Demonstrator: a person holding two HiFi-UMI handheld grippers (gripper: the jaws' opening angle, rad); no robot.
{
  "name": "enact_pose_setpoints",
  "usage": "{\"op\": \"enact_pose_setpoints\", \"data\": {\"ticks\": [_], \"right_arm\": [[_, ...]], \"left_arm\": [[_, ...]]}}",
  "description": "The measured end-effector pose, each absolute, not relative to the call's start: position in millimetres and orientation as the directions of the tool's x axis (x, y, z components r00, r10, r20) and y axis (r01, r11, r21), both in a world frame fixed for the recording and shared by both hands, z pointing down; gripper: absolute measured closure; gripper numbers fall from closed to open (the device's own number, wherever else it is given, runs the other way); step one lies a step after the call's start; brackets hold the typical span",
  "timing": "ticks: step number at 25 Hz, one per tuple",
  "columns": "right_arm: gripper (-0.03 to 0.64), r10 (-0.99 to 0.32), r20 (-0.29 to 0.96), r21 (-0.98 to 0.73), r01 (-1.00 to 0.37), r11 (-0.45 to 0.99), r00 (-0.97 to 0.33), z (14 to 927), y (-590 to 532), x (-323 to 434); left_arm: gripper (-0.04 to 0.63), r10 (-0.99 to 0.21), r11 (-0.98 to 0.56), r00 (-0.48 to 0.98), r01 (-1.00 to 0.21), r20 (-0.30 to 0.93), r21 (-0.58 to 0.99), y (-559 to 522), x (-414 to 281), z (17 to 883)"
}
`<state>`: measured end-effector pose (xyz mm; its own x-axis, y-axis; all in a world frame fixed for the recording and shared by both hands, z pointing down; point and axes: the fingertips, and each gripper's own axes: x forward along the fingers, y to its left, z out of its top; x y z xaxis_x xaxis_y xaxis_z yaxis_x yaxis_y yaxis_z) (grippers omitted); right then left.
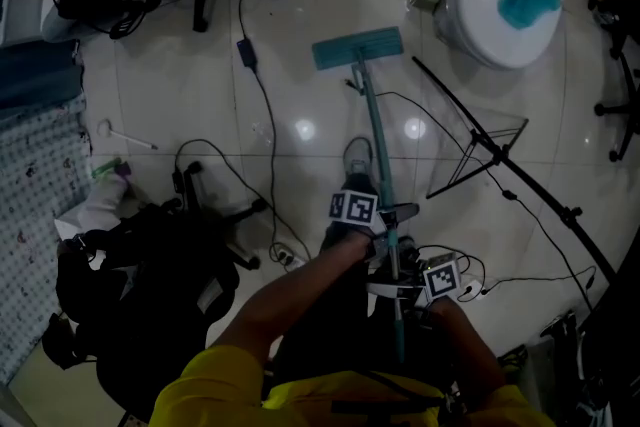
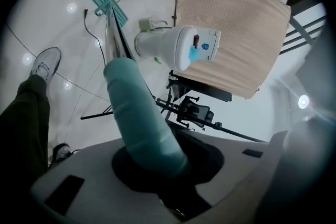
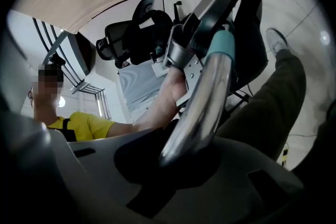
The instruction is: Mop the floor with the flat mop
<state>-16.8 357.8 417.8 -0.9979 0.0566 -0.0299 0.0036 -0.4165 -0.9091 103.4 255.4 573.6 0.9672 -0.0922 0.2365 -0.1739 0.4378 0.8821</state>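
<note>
Head view: flat mop (image 1: pixel 358 48) pad lies flat on tiled floor (image 1: pixel 200 95). Its handle runs back to left gripper (image 1: pixel 385 220), then right gripper (image 1: pixel 400 290).
Left gripper view: jaws closed round teal sleeve (image 2: pixel 139 113) of handle.
Right gripper view: jaws clamped on chrome shaft (image 3: pixel 205 102).

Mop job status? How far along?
Done: the grasp. The left tongs are shut on the mop's teal grip, the right tongs on its metal shaft. In hand: the mop head lies flat on the tile floor, ahead of the shoe. Left: unclear; no wet trail shows, and a cable crosses the tiles nearby.
</note>
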Motion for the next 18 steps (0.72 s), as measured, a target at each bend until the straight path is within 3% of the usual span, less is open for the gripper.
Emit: {"op": "enact_pose_setpoints", "data": {"ticks": [12, 18], "right_arm": [[0.546, 0.067, -0.009, -0.965, -0.009, -0.261, -0.998, 528, 208, -43], [0.554, 0.021, -0.056, -0.964, 0.048, -0.262, -0.998, 522, 205, -55]], "left_arm": [[0.483, -0.044, 0.274, 0.966, -0.232, 0.253, 0.933, 82, 78, 656], [0.485, -0.070, 0.247, 0.961, -0.242, 0.266, 0.938, 76, 68, 658]]}}
